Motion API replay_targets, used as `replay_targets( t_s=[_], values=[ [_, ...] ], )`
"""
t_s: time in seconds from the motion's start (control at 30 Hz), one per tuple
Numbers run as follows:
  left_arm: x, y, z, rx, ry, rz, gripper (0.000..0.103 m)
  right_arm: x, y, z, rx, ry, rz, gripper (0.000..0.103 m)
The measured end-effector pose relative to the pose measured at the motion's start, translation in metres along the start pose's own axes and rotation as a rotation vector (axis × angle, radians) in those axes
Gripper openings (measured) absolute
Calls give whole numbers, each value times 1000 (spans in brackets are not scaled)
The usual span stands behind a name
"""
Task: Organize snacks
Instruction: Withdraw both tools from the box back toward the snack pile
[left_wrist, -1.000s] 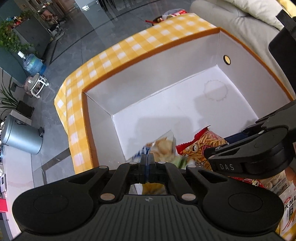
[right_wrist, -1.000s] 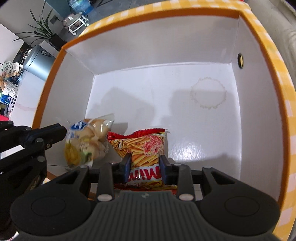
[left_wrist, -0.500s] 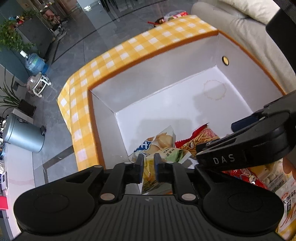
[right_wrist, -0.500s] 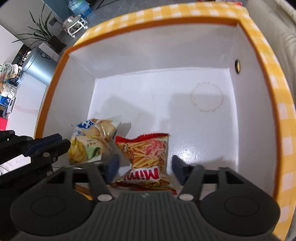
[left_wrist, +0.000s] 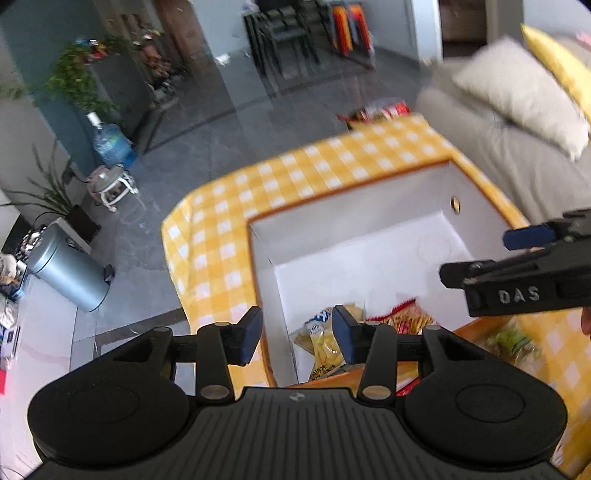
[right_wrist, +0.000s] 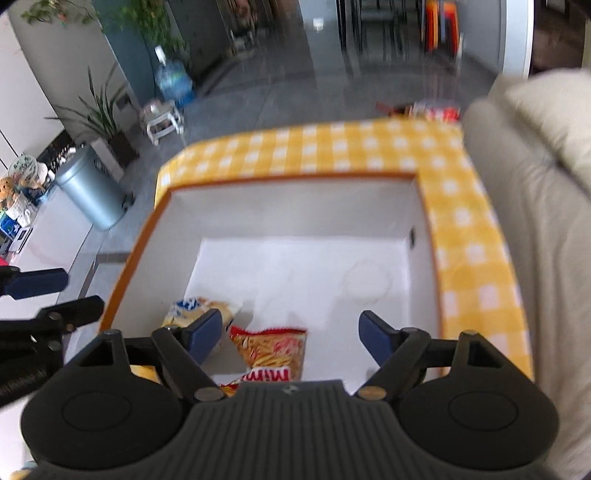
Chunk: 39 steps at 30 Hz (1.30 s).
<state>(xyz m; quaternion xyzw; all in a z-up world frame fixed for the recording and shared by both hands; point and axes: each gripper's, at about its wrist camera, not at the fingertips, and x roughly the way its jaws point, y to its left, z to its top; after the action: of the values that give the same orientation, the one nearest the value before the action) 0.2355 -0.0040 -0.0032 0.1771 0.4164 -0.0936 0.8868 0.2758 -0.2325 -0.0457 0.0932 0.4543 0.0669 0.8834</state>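
Box (right_wrist: 295, 206): white inside, gingham rim; it collects the snacks.
Red snack bag (right_wrist: 275, 347): flat on the box floor, near corner.
Yellow snack bag (left_wrist: 325, 343): beside the red one, probably touching; blur hides the edge.
Left gripper (left_wrist: 297, 334): jaws opening, nothing between; yellow bag lies below.
Right gripper (right_wrist: 291, 334): jaws opening, empty; red bag lies beneath.

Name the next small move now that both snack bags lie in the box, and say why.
Probably swing the left hand-held gripper toward the loose snacks on the checkered cloth: its opening jaws are empty, and the red fries bag and yellow bag already rest in the box.
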Motion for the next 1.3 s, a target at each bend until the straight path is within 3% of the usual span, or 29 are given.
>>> replay_targets(
  t_s=[0.37,0.6,0.7,0.87,1.0,1.3],
  values=[
    [-76,2,-45,-197,-209,-8,60,-85,13,-43,-62,-184,-22,86],
    [-109,-4,-82,-311,-275,-8,65,-128,15,-78,-55,-244,-18,89],
    [-116,-10,-96,-312,-278,-27,66,-142,14,-98,-75,-259,-22,93],
    [-118,-29,-120,-274,-238,-57,68,-158,9,-137,-136,-266,-31,93],
    [-111,-39,-139,-304,-183,-94,68,-162,0,-169,-142,-243,-41,93],
    [-86,-46,-177,-390,12,-133,68,-152,-18,-222,-75,-139,-84,92]
  ],
)
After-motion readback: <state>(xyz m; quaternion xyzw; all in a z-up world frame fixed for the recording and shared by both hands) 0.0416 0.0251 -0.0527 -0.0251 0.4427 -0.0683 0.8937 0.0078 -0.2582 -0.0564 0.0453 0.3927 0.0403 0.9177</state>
